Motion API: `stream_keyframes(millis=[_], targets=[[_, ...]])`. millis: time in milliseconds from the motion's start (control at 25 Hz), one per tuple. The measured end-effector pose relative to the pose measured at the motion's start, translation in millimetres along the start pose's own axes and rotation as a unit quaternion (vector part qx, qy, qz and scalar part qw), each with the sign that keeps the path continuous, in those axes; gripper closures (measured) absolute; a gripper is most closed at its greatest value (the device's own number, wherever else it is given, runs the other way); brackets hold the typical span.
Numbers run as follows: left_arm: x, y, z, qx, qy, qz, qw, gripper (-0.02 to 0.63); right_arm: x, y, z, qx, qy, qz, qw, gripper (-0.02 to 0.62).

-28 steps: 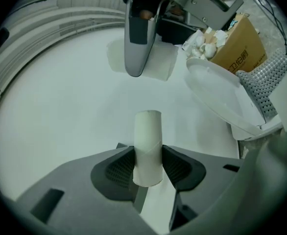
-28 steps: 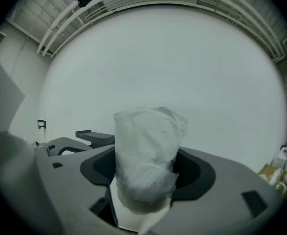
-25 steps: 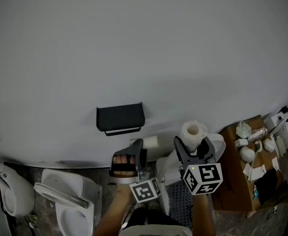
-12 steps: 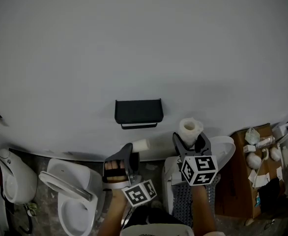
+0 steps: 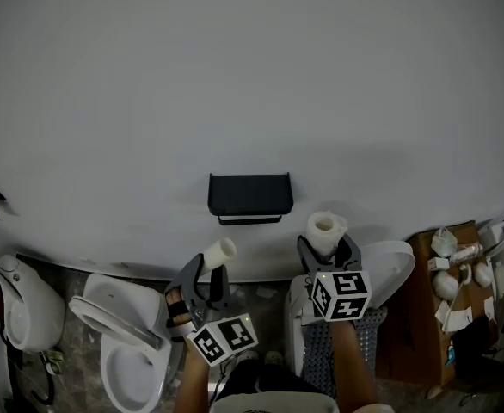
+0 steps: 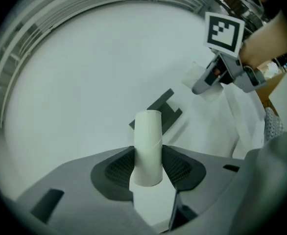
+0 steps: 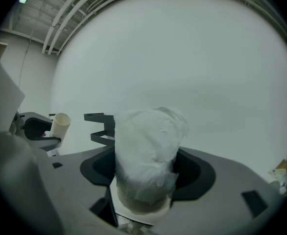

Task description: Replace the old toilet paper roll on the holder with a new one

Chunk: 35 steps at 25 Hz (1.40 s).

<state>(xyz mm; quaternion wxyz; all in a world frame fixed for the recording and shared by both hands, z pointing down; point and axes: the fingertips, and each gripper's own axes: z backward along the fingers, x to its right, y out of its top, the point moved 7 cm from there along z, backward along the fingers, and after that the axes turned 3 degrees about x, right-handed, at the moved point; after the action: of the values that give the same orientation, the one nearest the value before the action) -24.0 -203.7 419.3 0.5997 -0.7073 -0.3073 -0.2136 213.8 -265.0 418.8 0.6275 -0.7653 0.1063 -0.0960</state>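
A black toilet paper holder [image 5: 250, 198] hangs on the white wall with nothing on its bar; it also shows in the left gripper view as the holder [image 6: 158, 110] and in the right gripper view as the holder [image 7: 100, 127]. My left gripper [image 5: 202, 275] is shut on an empty cardboard tube [image 5: 218, 253], below and left of the holder; the tube [image 6: 148, 148] stands upright between the pads. My right gripper [image 5: 327, 254] is shut on a new white paper roll [image 5: 324, 232], below and right of the holder. The roll [image 7: 147, 155] fills the jaws.
A white toilet [image 5: 119, 342] stands at lower left, another white fixture [image 5: 11, 312] beside it. A white toilet seat or lid [image 5: 390, 269] lies behind my right gripper. A cardboard box [image 5: 441, 299] with small items sits at the right.
My left gripper has swung left and away from the holder, rolling so the cardboard tube tilts up. The right gripper with the new roll has sunk a little.
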Motion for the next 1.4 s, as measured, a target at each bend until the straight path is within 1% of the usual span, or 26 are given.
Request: stream_keyframes(millis=[80, 160, 360, 600, 760, 800, 880, 1000, 1120, 1280, 1400], targets=[[-7, -7, 2, -0.001, 0.001, 0.046, 0.9989, 0.432, 0, -4, -3, -0.007, 0.001, 0.005, 1.0, 0.285], [-13, -13, 3, -0.001, 0.002, 0.093, 0.9957, 0.431, 0, -7, -5, -0.014, 0.0, 0.008, 1.0, 0.285], [-26, -26, 2, 0.008, 0.0, 0.197, 0.9805, 0.431, 3, -12, -11, -0.024, -0.005, 0.012, 1.0, 0.285], [-34, -29, 0, 0.024, -0.013, 0.274, 0.9612, 0.433, 5, -16, -15, -0.032, -0.01, 0.028, 0.999, 0.285], [-39, -32, -2, 0.034, -0.02, 0.328, 0.944, 0.433, 4, -20, -20, -0.046, -0.01, 0.044, 0.998, 0.285], [-39, -32, -2, 0.034, -0.022, 0.337, 0.9406, 0.431, 4, -21, -21, -0.051, -0.01, 0.05, 0.997, 0.285], [-40, -33, -3, 0.035, -0.025, 0.345, 0.9377, 0.431, 4, -23, -22, -0.06, -0.009, 0.06, 0.996, 0.285], [-41, -33, -3, 0.035, -0.027, 0.345, 0.9375, 0.431, 4, -25, -23, -0.076, -0.01, 0.085, 0.993, 0.285], [-42, -33, -2, 0.036, -0.027, 0.345, 0.9374, 0.431, 4, -25, -26, -0.1, -0.011, 0.126, 0.987, 0.285], [-45, -33, 0, 0.038, -0.028, 0.346, 0.9369, 0.431, 3, -22, -34, -0.133, -0.009, 0.199, 0.971, 0.285], [-46, -34, 1, 0.039, -0.028, 0.346, 0.9369, 0.431, 2, -23, -41, -0.16, -0.01, 0.257, 0.953, 0.285]])
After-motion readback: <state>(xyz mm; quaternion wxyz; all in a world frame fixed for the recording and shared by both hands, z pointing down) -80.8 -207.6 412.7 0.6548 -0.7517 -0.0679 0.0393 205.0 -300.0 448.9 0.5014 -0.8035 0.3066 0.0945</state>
